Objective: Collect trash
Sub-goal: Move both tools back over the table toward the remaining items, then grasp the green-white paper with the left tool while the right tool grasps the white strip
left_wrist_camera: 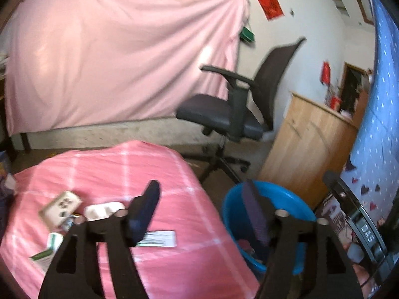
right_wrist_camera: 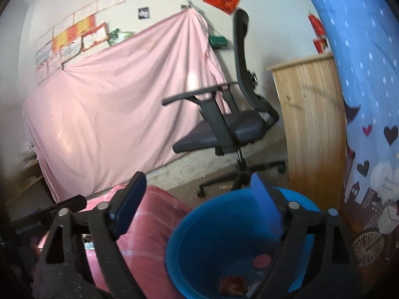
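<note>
Trash of white cardboard boxes (left_wrist_camera: 62,205) lies at 9 o'clock on pink checked tabletop (left_wrist_camera: 174,261); round blue plastic bin (right_wrist_camera: 199,224) adjoins its edge. Both left hand-held gripper (left_wrist_camera: 202,214) and right hand-held gripper (right_wrist_camera: 199,206) released, empty.

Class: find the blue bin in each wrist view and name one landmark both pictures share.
Left wrist: blue bin sits lower right, beside the pink-covered table.
Right wrist: blue bin fills the bottom centre, some trash inside.
Shared landmark: the black office chair.
</note>
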